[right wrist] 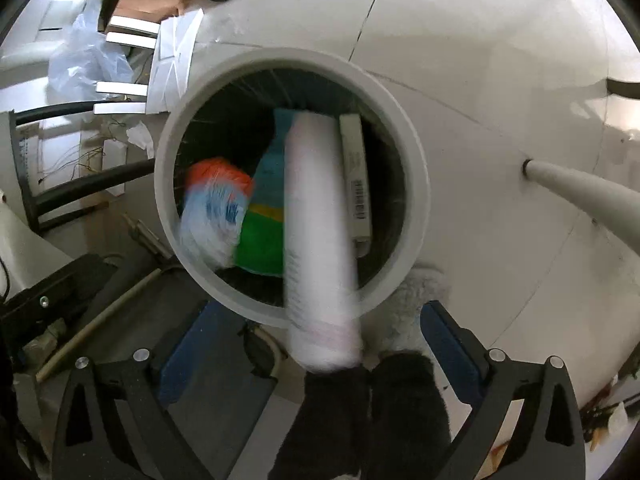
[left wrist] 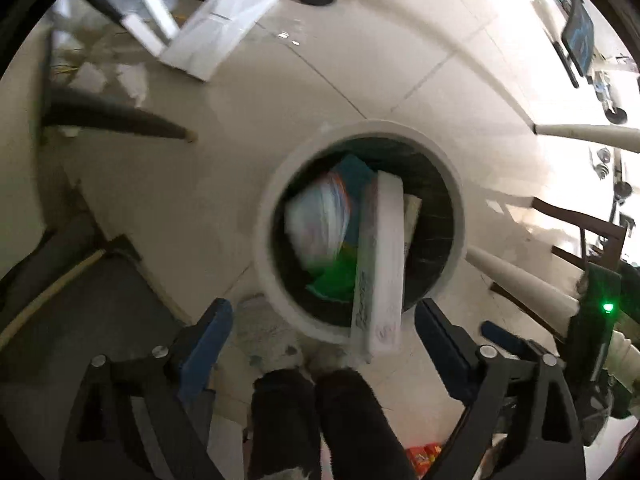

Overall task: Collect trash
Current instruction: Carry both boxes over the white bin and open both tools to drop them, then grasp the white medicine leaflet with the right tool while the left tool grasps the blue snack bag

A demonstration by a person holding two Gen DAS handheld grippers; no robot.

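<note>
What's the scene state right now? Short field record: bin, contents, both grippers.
bin: round white trash bin on the tiled floor, lid off
contents: long white box blurred, one end over the near rim; blurred white-orange-blue wrapper; teal-green packet; slim white box at the far wall
left gripper: open, empty, above the bin
right gripper: open, nothing gripped
person: dark fuzzy legs at the near rim

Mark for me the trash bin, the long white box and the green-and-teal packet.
trash bin (right wrist: 416, 184), right wrist view, right side of its grey rim.
long white box (right wrist: 320, 216), right wrist view, middle of its blurred long face.
green-and-teal packet (right wrist: 262, 242), right wrist view, its green lower part.
</note>
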